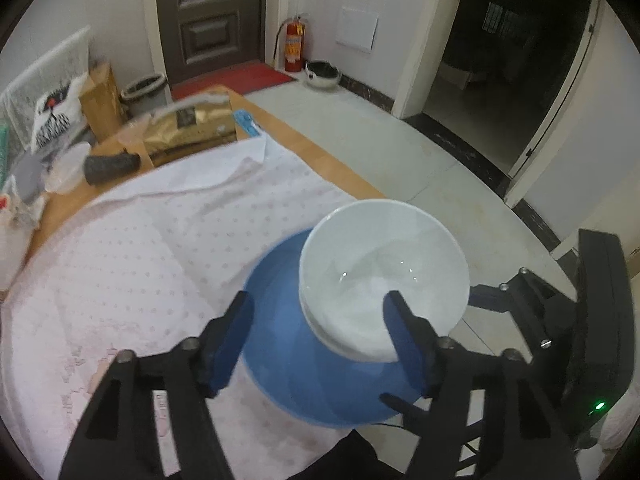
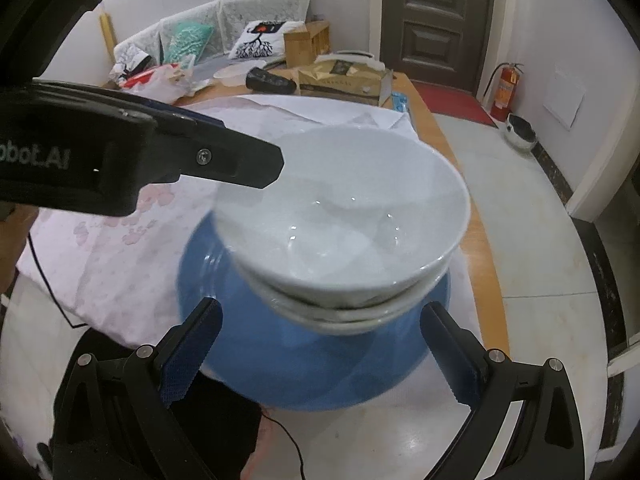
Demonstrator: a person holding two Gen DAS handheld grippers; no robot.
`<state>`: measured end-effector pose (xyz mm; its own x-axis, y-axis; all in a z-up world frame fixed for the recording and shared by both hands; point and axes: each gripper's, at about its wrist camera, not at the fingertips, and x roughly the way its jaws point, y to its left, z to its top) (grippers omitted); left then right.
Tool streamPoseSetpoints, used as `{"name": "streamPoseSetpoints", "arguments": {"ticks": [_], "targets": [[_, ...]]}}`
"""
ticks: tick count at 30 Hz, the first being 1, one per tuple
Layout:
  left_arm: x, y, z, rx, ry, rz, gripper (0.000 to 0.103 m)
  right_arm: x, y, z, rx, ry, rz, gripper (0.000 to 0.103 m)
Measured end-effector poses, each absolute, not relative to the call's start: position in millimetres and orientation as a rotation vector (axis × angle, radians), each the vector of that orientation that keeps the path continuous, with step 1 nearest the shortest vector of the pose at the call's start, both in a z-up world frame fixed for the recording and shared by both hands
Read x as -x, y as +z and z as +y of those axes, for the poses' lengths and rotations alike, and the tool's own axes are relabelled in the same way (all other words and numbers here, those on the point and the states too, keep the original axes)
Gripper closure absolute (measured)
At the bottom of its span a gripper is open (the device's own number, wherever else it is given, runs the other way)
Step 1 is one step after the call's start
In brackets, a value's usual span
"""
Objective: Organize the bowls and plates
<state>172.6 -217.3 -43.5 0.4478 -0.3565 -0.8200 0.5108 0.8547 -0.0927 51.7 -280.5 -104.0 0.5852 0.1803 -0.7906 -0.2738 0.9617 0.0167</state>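
Note:
A stack of white bowls [image 1: 384, 276] sits on a blue plate [image 1: 304, 380] at the table's near corner. In the right wrist view the white bowls [image 2: 344, 216] rest nested on the blue plate [image 2: 312, 364]. My left gripper [image 1: 320, 340] is open; one finger is over the plate and the other is at the bowl's near rim. It also shows in the right wrist view [image 2: 224, 160], reaching in from the left beside the top bowl. My right gripper [image 2: 320, 356] is open and empty, its fingers either side of the plate's near edge.
A white cloth with pink dots [image 1: 160, 240] covers the wooden table [image 1: 320, 136]. A gold bag [image 1: 188, 124], a dark case [image 1: 110, 166] and clutter lie at the far end. Tiled floor [image 1: 400, 152], a fire extinguisher [image 1: 294, 46] and a door [image 1: 212, 16] lie beyond.

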Motion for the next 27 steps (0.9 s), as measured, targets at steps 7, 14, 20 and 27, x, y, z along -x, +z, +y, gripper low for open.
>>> {"name": "streamPoseSetpoints", "arguments": {"ticks": [7,14,20,27], "targets": [[-150.4,-24.6,-201.9,-0.195,-0.492,0.867,0.012,-33.5,-77.4,-281.3,0.119,0.278,0.821,0.004],[-130.7,-13.6,-183.4,-0.182,-0.446,0.786,0.003,-15.0,-54.5,-283.7,0.114,0.302,0.697,0.001],[-114.7,-5.1,-170.8,-0.168,-0.408,0.693,0.0,-4.8,-40.0,-284.6,0.142,0.297,0.599,0.001],[-100.0,0.8,-160.5,-0.147,-0.363,0.613,0.0,3.1,-23.9,-293.5,0.123,0.282,0.532,0.001]]}}
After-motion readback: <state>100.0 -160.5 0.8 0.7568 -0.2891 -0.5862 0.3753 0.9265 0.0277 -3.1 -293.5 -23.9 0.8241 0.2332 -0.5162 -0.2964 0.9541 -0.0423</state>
